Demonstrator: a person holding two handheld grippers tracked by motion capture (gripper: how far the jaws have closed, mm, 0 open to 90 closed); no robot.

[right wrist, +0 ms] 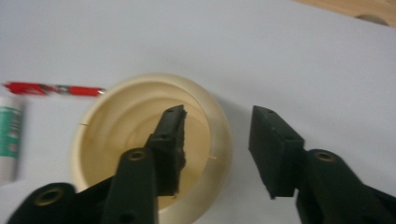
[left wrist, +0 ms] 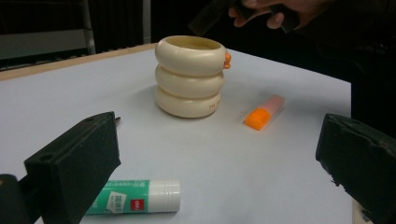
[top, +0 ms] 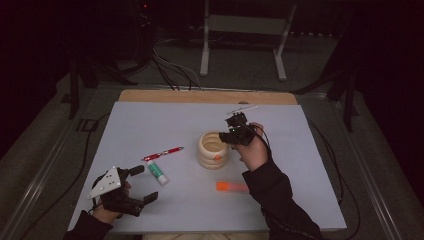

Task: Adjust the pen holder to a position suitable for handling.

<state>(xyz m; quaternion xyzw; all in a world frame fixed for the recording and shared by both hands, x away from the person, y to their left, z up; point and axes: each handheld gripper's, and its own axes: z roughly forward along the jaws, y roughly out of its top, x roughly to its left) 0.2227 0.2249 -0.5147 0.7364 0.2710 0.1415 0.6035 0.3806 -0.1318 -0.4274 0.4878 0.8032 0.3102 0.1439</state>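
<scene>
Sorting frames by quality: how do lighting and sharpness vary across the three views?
High view: dim, dark surroundings, only the table lit. Left gripper view: ringed cup sharp, near jaws soft. Right gripper view: red pen and glue stick blurred.

A red pen [top: 163, 153], a glue stick [top: 157, 172] and what looks like an orange marker [top: 231, 186] lie on the white table [top: 150, 120].

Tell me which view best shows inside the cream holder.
The right gripper view: it looks straight down into the holder, its open jaws straddling the rim. The high view shows the holder small, its opening at a slant. The left gripper view shows its ringed side.
</scene>
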